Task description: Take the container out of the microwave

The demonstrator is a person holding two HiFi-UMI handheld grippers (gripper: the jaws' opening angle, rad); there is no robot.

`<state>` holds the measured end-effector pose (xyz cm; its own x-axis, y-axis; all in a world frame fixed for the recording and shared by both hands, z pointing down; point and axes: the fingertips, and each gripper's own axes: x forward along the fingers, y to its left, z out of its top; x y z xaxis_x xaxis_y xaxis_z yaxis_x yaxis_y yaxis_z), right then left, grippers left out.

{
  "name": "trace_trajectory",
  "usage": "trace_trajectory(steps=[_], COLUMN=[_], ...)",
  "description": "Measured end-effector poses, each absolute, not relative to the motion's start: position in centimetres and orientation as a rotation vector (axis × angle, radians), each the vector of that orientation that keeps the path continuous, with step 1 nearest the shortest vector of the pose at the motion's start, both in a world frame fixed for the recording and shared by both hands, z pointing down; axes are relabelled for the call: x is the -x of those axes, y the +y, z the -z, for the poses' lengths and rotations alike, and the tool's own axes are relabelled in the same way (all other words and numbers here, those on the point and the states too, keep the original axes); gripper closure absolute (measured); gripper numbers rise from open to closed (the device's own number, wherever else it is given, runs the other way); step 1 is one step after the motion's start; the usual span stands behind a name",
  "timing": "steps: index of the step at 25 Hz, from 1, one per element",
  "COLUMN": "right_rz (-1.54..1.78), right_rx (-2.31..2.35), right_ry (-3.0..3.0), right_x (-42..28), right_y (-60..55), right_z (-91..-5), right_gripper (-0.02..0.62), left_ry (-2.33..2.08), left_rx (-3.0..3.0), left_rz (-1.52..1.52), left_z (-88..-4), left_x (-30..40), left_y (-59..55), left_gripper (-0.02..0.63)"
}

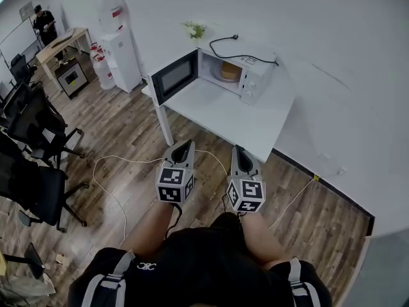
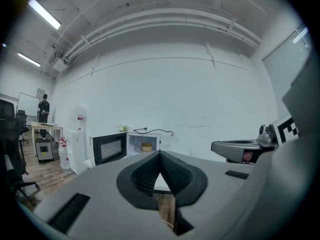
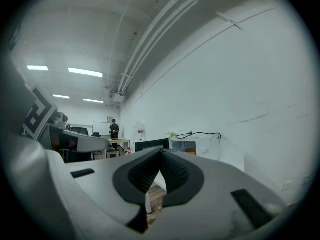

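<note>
Our left gripper [image 1: 184, 144], right gripper [image 1: 239, 151]: both jaws together, empty, touching nothing, well short of table [image 1: 217, 110]. Beyond: microwave [image 1: 255, 85], door [image 1: 174, 77] open, container [image 1: 230, 71] inside. We judge container light, stiff, perhaps slippery; we would take hold at rim.

Both grippers held side by side, short of a white table.
Beyond the left gripper [image 1: 185, 146] and right gripper [image 1: 240, 152], a microwave [image 1: 254, 82] stands on the table [image 1: 255, 123], its door [image 1: 174, 77] open and a tan container [image 1: 230, 71] inside; office chairs [image 1: 35, 133] stand far left.
</note>
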<state>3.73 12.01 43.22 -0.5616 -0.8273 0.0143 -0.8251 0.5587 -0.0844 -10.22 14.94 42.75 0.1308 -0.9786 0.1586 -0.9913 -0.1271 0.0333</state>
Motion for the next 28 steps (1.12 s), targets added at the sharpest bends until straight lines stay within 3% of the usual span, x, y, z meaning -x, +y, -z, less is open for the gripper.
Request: trace_trajectory(steps=[12, 28], right_rz=[0.159, 0.206], right_rx=[1.484, 1.494], right_ry=[2.72, 2.701], right_x=[-1.7, -0.1], right_y=[5.3, -15.8], right_z=[-44.5, -44.8], right_gripper=[0.591, 0.591], left_ry=[-1.954, -1.921], left_rx=[-2.263, -2.264], left_rz=[-0.213, -0.286], left_z=[-45.3, -46.4], left_x=[12.4, 14.1], left_y=[8.3, -13.2], left_gripper=[0.592, 0.592])
